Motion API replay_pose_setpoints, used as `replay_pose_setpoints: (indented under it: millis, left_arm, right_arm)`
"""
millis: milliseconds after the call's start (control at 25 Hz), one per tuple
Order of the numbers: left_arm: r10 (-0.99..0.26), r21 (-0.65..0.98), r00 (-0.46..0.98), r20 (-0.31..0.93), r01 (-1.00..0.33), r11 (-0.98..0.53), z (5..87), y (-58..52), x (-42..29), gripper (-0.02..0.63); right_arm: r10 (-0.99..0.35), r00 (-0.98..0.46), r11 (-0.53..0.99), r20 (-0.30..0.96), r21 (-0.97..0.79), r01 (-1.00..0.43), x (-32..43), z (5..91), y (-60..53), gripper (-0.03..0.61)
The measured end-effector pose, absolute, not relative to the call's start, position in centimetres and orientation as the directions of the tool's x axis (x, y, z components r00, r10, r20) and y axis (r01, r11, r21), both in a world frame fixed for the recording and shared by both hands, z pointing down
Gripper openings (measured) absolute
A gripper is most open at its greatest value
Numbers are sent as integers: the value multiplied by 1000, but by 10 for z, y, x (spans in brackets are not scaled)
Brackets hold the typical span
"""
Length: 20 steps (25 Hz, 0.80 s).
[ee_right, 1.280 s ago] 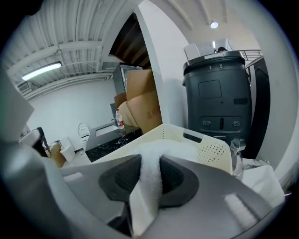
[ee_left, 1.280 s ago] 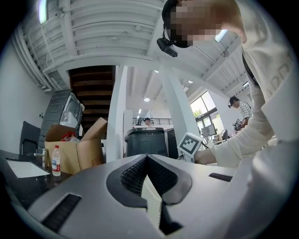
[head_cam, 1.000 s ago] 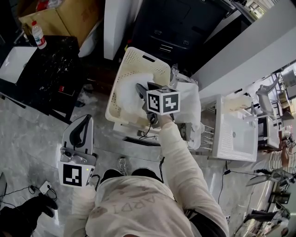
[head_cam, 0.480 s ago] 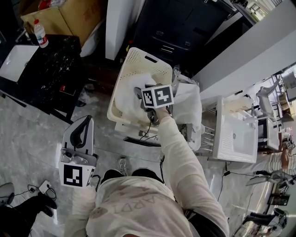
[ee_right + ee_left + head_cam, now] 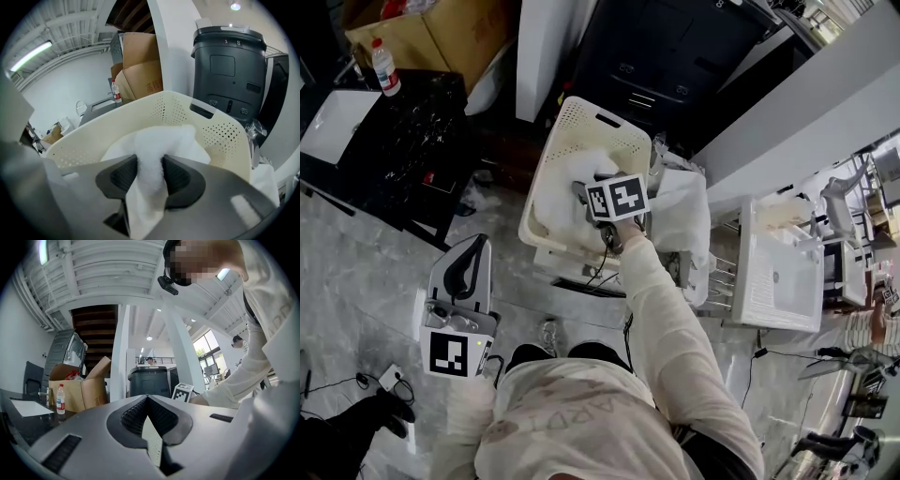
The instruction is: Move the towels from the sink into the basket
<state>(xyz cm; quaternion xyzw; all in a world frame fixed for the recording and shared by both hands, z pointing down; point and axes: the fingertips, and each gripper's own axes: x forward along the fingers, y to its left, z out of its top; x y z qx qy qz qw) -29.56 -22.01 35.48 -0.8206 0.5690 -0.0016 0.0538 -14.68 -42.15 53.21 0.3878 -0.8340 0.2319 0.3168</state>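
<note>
A cream perforated basket (image 5: 581,117) stands on the floor ahead of me; its rim (image 5: 159,101) fills the right gripper view. White towels (image 5: 567,202) lie inside it. My right gripper (image 5: 583,192) reaches down into the basket. A fluffy white towel (image 5: 154,140) runs between its pads (image 5: 123,176) and touches both. Its jaws have just been opening, with the towel still pinched between them. The white sink (image 5: 778,272) is at the right, with a pale cloth (image 5: 783,208) at its far end. My left gripper (image 5: 472,246) hangs low at the left, shut and empty (image 5: 147,401).
A black cabinet (image 5: 675,56) stands behind the basket and a white cloth heap (image 5: 684,211) lies against its right side. At the left, a black table (image 5: 403,131) carries a white tray (image 5: 333,122) and a bottle (image 5: 384,68). Cardboard boxes (image 5: 412,37) sit behind it.
My right gripper has sunk deeper into the basket with the towel, tilting further down. The left gripper has kept still.
</note>
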Motion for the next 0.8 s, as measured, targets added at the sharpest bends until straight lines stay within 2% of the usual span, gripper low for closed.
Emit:
replay_pose_setpoints:
  millis: [80, 280, 360, 440, 480, 800]
  left_arm:
    - [-932, -94, 358, -59, -931, -352, 354, -221, -294, 2]
    - [-922, -98, 381, -66, -922, -374, 353, -224, -286, 2]
    - [-920, -88, 388, -65, -920, -382, 353, -225, -280, 2]
    - [-914, -89, 399, -68, -915, -393, 351, -227, -274, 2]
    - [-910, -96, 407, -74, -911, -400, 349, -228, -271, 2]
    - [-894, -108, 440, -89, -896, -430, 340, -226, -246, 2]
  right_arm:
    - [-519, -513, 591, 684, -147, -793, -144, 522, -421, 190]
    - [-563, -561, 585, 607, -186, -789, -136, 494, -409, 187]
    - [-589, -566, 592, 577, -169, -788, -131, 483, -403, 130]
    - [-619, -564, 591, 546, -150, -793, -124, 473, -397, 32]
    - [-630, -566, 588, 532, -149, -795, -120, 468, -394, 11]
    - [-695, -604, 601, 391, -145, -786, -99, 434, -361, 9]
